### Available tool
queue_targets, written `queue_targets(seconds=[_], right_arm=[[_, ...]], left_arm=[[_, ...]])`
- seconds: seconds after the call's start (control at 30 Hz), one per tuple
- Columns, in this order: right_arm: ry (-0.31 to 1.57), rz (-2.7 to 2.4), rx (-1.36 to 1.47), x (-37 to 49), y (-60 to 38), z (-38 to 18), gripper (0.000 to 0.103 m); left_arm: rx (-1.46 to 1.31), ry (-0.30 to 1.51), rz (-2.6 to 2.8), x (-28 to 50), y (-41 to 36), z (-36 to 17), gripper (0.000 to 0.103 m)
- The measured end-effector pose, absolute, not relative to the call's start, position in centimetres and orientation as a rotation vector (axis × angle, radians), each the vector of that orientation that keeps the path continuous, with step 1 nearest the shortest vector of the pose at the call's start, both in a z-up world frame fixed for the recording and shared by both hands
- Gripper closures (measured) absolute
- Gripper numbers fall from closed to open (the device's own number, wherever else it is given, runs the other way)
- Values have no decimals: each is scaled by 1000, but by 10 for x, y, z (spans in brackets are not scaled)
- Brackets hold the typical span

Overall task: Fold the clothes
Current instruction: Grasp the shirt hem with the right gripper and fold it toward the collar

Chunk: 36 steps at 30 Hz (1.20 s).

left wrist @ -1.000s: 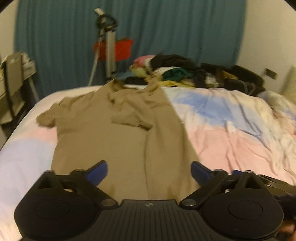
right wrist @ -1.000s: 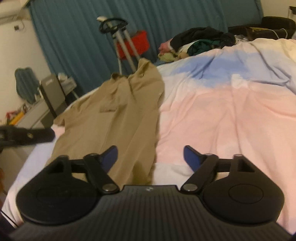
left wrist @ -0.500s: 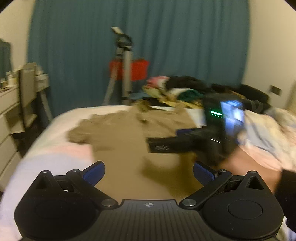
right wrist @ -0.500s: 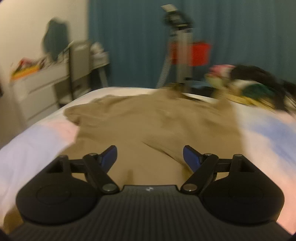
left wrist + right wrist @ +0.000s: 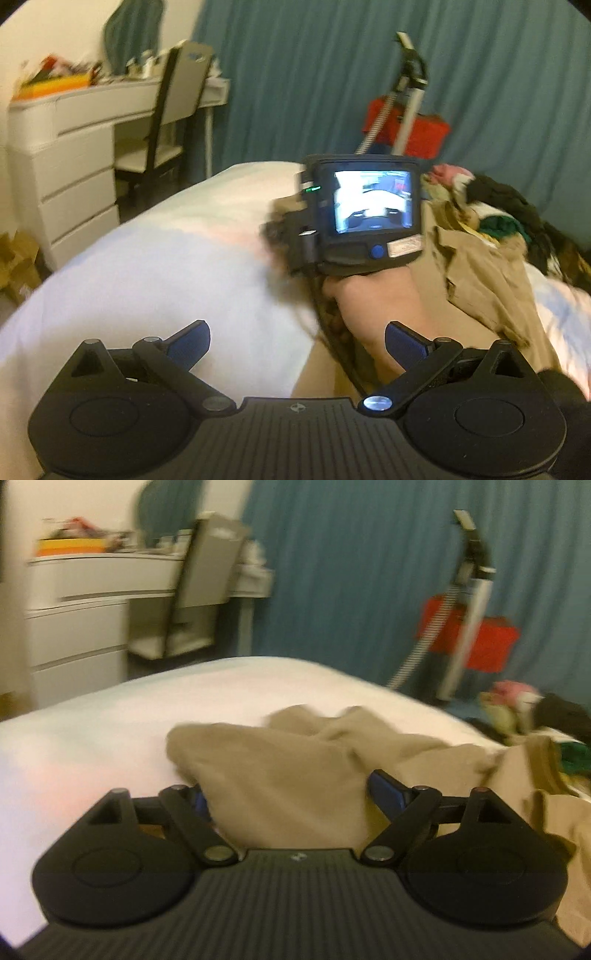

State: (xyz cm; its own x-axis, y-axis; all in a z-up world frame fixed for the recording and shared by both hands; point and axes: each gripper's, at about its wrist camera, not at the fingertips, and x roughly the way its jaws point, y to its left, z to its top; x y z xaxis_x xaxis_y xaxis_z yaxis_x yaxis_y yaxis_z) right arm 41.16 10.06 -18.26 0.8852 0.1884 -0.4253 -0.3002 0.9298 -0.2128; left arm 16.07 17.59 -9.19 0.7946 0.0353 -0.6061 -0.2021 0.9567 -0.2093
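Observation:
A tan short-sleeved shirt lies bunched on the bed, its collar end toward the curtain. My right gripper is open and low over the shirt's left part, with a fold of tan cloth lying between its wide-apart blue fingers. In the left wrist view my left gripper is open over the bare sheet with nothing in it. Ahead of it a hand holds the right gripper's body, whose small screen faces me. The shirt shows crumpled to its right.
The bed has a pale pink and blue sheet. A pile of mixed clothes sits at the far right. A white desk with drawers and a chair stand left. A tripod and red box stand before the blue curtain.
Both grippers have swung left toward the desk. The right gripper has dropped onto the shirt, so cloth now lies between its fingers. The flat shirt has become bunched.

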Motion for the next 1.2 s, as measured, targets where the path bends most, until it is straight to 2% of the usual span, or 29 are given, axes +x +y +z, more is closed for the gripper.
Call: queue_targets(seconds=[0.03,0.07,0.1,0.13,0.17,0.37,0.5,0.7,0.8,0.9,0.93,0.97,1.0,1.03,1.2], right_arm=[[416,220,-262,418,98,-182,27],[429,208,-245,424,95,-181,44],[444,211,-239,429,94,-180,54],[460,216,-239,433,92,-178,73],[463,212,-250,435,92,-175,85],[341,203,-113,417,44,-128,89],[252,130,49,399,-23,-102,89],[260,-50,277,383,-137,-117,88],[359,-74,337,391,-172,-142,86],[445,-58,331,402,-186,-164,77],[450,-47,334,401,-188,-167,62],[449,-35,342,400,-189,-170,41],[443,-18,356,399,-191,-171,29],[435,1,373,397,-192,-172,12],[449,59,323,388,-188,-157,12]], left_arm=[[-293,647,142,162,179,-93,1],[-319,650,155,165,184,-95,1],[-346,650,170,165,188,-97,1],[-363,646,183,164,192,-98,1],[-375,637,195,163,195,-97,1],[-388,581,200,151,200,-90,1],[-339,565,162,147,183,-89,1],[-234,550,95,146,142,-92,1],[-182,543,61,145,122,-93,1],[-118,520,43,150,101,-96,1],[-96,511,39,152,94,-98,1],[-73,501,34,155,87,-99,1],[-53,494,30,157,80,-101,1],[-40,495,23,159,74,-104,1],[-15,513,17,172,57,-113,1]])
